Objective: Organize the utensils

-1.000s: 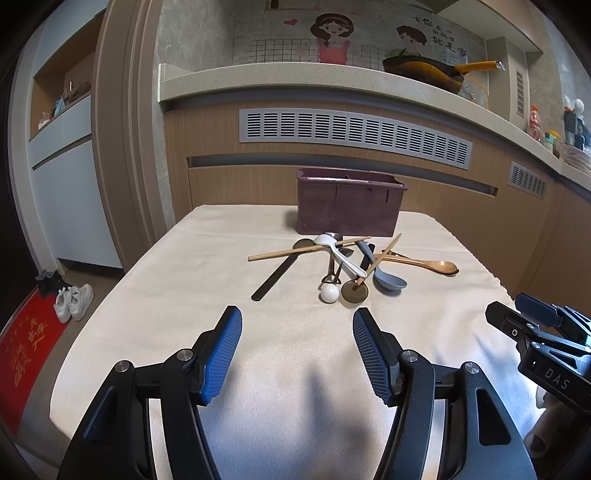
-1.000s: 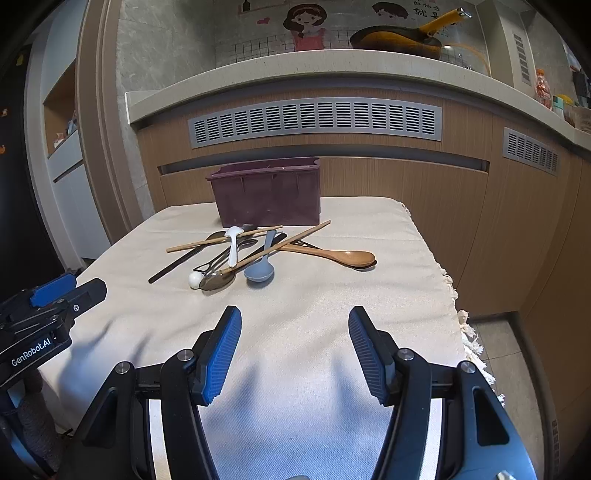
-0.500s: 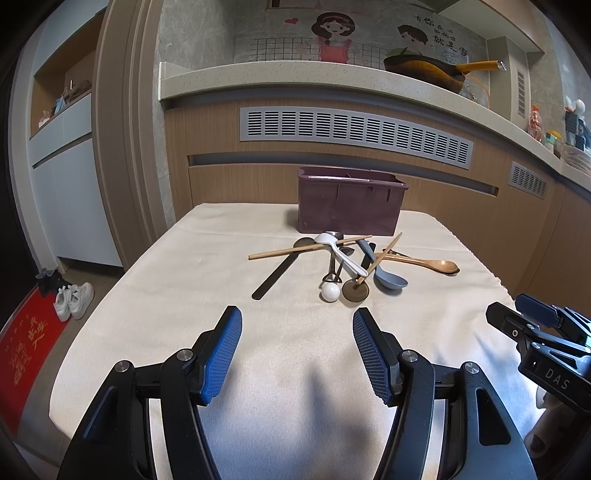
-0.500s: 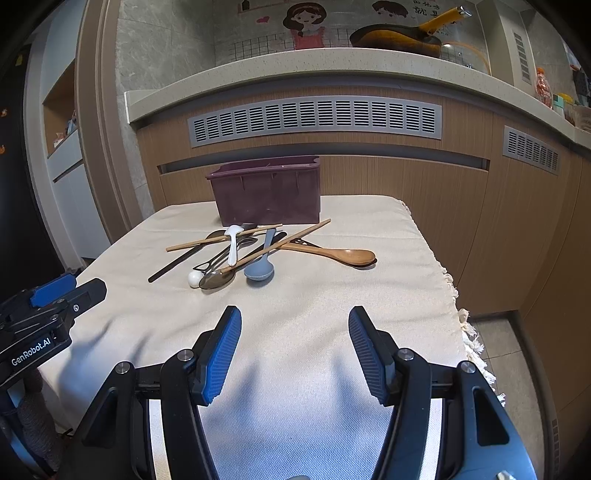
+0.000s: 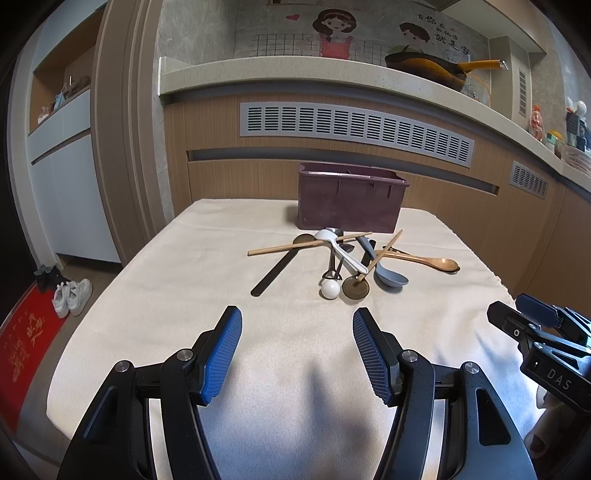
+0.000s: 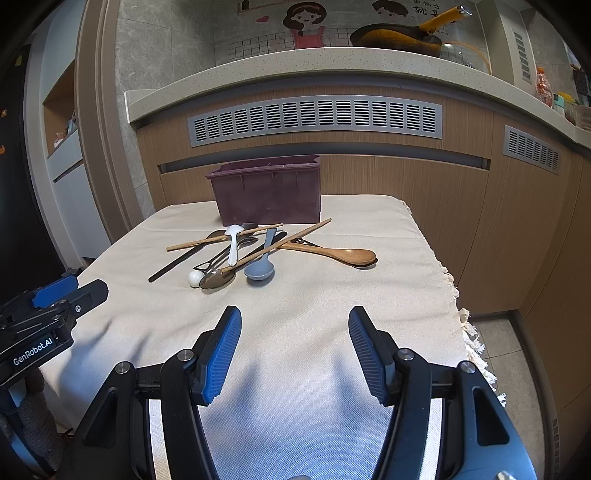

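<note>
The tangled heap of utensils (image 5: pixel 343 258) lies on the far half of the cream woven tablecloth (image 5: pixel 207 295), just in front of the dark purple ribbed plastic bin (image 5: pixel 349 201); the bin's inside is hidden from both views, so whether it holds anything cannot be told; where the handles cross, several are covered and hard to trace.

Counted in the heap: two pale wooden chopsticks, one (image 6: pixel 221 238) lying leftward, the other (image 6: pixel 280 243) slanting toward the bin; one brown wooden spoon (image 6: pixel 347 254) at the right edge; one grey-blue plastic spoon (image 6: pixel 260 267); one white ceramic spoon (image 6: pixel 232 243); one dark metal spoon (image 6: pixel 218 278) at the near side; one small white ball-ended piece (image 6: pixel 195 277) just beside it; one long flat black handle (image 5: pixel 275 271) whose head is buried under the pile; a further dark spoon bowl shows behind, only partly.

The left gripper (image 5: pixel 297 350) hangs over the near cloth with its blue ribbed pads spread wide and nothing between them; the right gripper (image 6: pixel 294 349) is likewise spread wide and holds nothing; both are well apart from the heap.

The table stands against a wood-panelled counter (image 6: pixel 406 177) with grey vent grilles (image 6: pixel 314 116) and a speckled stone top (image 5: pixel 295 75) bearing a dark frying pan with an orange handle (image 6: pixel 399 35); a pair of white trainers (image 5: pixel 72 297) sits on the floor beside a red mat (image 5: pixel 20 354).
</note>
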